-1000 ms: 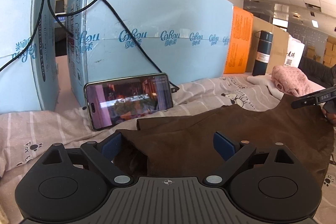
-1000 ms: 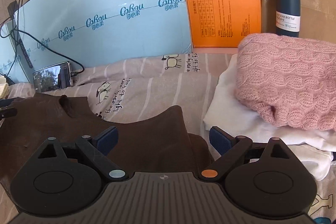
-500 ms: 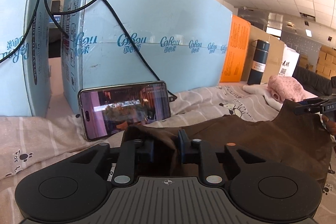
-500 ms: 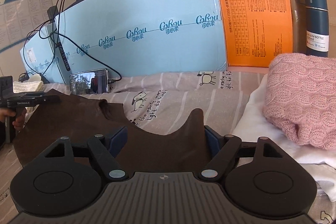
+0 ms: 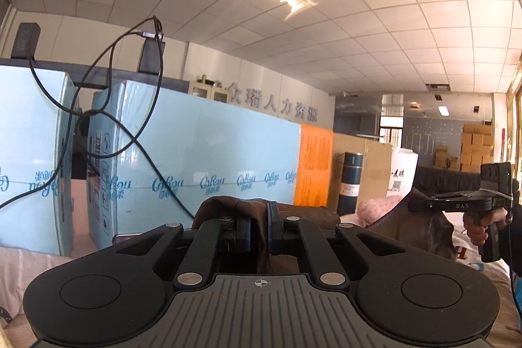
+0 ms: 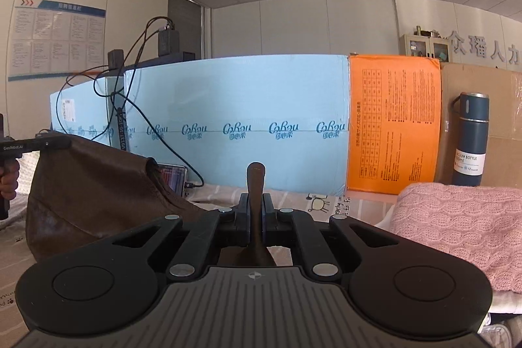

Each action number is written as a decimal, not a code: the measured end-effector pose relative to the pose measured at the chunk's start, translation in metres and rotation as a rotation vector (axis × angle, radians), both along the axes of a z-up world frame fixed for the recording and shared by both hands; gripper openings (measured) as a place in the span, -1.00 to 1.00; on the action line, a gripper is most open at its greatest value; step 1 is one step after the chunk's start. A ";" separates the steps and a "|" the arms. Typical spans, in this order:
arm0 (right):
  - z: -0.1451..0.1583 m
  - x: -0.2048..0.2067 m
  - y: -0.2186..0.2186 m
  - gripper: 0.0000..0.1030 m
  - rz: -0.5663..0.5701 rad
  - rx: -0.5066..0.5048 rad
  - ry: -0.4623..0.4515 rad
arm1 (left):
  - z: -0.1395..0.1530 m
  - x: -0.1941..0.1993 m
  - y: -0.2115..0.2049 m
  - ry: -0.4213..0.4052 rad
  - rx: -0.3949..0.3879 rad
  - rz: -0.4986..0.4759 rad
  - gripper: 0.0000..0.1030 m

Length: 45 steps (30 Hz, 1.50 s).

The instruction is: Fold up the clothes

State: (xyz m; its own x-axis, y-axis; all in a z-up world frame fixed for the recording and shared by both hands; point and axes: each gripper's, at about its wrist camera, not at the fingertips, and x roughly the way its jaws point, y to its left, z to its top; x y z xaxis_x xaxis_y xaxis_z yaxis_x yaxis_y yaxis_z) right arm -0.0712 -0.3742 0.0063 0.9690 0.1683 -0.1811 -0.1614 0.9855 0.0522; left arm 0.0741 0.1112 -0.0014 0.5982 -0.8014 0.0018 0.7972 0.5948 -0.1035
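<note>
A dark brown garment (image 6: 98, 185) hangs lifted above the bed, stretched between my two grippers. My left gripper (image 5: 259, 229) is shut on one bunched corner of the brown garment (image 5: 225, 207). My right gripper (image 6: 256, 217) is shut on the other corner, a strip of cloth standing up between its fingers. The right gripper also shows in the left wrist view (image 5: 456, 204) at the far right, and the left gripper shows in the right wrist view (image 6: 36, 144) at the far left.
Light blue foam boards (image 6: 235, 126) and an orange board (image 6: 391, 126) wall the back of the bed. A phone (image 6: 173, 178) leans there with cables. A pink knit sweater (image 6: 456, 224) on white cloth lies at right, with a dark blue bottle (image 6: 471, 139) behind it.
Both grippers closed on the brown garment's corners, the left first and then the right, and rose, lifting it off the bed. Both cameras now look higher.
</note>
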 end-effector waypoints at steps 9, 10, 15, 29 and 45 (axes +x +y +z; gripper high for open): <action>0.008 -0.104 0.016 -0.89 0.029 0.064 -0.154 | 0.002 -0.101 0.049 -0.078 -0.163 -0.059 -0.88; 0.007 -0.114 0.018 -0.89 0.023 0.066 -0.157 | 0.000 -0.111 0.053 -0.081 -0.163 -0.071 -0.88; 0.000 -0.165 0.028 -0.89 -0.006 0.056 -0.134 | -0.015 -0.153 0.070 -0.048 -0.118 -0.120 -0.87; -0.035 -0.249 0.043 0.27 -0.051 0.064 -0.044 | -0.065 -0.165 0.089 0.263 0.234 -0.106 0.18; -0.046 -0.093 -0.044 0.65 -0.305 0.310 0.168 | -0.034 0.005 0.094 0.435 0.089 0.181 0.75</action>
State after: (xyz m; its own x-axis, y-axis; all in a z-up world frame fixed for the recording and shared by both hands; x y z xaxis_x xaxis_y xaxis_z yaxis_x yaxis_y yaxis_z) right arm -0.1645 -0.4178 -0.0396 0.9441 -0.0487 -0.3259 0.1692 0.9203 0.3527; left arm 0.0795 0.2054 -0.0352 0.6583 -0.6698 -0.3435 0.5736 0.7419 -0.3472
